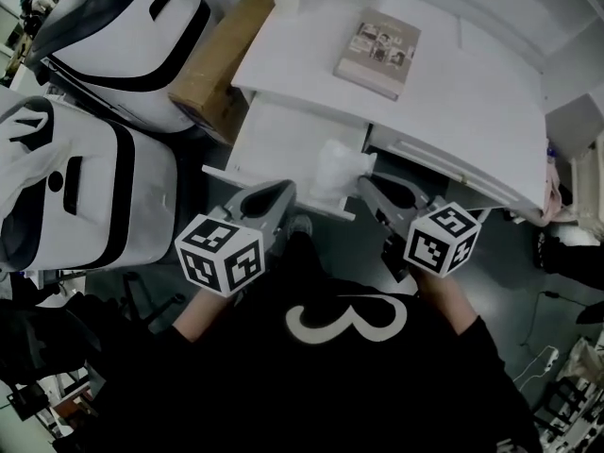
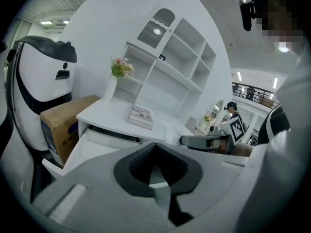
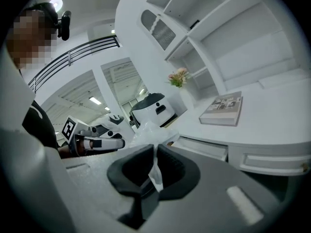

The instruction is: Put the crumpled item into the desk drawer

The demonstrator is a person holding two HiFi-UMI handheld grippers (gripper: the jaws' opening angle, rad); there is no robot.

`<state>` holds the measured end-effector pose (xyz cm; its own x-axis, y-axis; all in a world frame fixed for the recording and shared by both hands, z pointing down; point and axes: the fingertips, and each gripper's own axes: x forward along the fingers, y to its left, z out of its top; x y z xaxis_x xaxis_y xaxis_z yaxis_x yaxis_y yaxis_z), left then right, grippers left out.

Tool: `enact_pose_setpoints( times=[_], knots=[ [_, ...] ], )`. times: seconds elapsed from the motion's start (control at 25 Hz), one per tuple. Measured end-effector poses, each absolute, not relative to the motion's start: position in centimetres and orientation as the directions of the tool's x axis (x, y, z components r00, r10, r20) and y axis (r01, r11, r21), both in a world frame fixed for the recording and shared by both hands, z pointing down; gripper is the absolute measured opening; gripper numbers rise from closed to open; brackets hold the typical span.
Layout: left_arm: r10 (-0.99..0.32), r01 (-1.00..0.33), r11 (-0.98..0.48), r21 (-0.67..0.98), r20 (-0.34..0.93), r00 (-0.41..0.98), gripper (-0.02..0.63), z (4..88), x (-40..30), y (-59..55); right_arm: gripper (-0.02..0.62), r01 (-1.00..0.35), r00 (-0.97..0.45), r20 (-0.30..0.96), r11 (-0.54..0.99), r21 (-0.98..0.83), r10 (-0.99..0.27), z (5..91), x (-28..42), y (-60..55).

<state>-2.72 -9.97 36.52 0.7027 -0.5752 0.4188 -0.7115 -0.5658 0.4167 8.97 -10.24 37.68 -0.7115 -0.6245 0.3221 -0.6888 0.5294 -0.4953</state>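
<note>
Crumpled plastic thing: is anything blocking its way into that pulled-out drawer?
Nothing visible does. The right hand-held gripper pinches the crumpled plastic right by the front edge of the open drawer.

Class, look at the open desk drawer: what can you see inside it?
The drawer shows only its bare white bottom. The crumpled plastic item, pinched in the right gripper, covers the drawer's right front corner in the head view, so whatever lies beneath it cannot be seen.
</note>
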Motion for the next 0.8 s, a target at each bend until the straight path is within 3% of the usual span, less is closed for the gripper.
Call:
enact_pose_setpoints(
  times=[0.8],
  knots=[
    [-0.523, -0.77, -0.403, 0.495, 0.566, 0.638, 0.009, 47.3, -9.4, -21.8, 0.026, -0.715, -0.697, 0.54, 0.521, -0.466, -0.472, 48.9, 2.1, -23.0]
  ],
)
